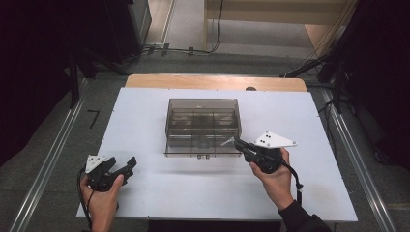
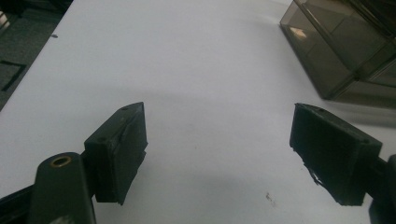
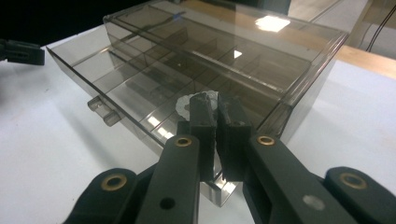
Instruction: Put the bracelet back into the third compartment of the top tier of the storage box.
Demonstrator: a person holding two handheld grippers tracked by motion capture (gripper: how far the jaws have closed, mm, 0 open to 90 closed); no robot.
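A smoky clear plastic box (image 1: pixel 203 112) stands at the middle of the white table (image 1: pixel 159 193). Its divided drawer (image 1: pixel 200 145) is pulled out toward me. My right gripper (image 1: pixel 238 143) hangs over the drawer's front right corner, shut on a small pale silvery piece (image 1: pixel 227 141). In the right gripper view the piece (image 3: pixel 186 103) pokes out past the closed jaw tips of that gripper (image 3: pixel 215 105), above the drawer's compartments (image 3: pixel 140 88). My left gripper (image 1: pixel 121 164) rests open near the table's front left, nothing between its pads (image 2: pixel 122 144).
The drawer has a small pull tab (image 3: pixel 103 111) at its front. A wooden table edge (image 1: pixel 212 81) runs behind the white top. Metal floor rails (image 1: pixel 48 159) flank the table, and cables (image 1: pixel 183 49) lie on the floor beyond it.
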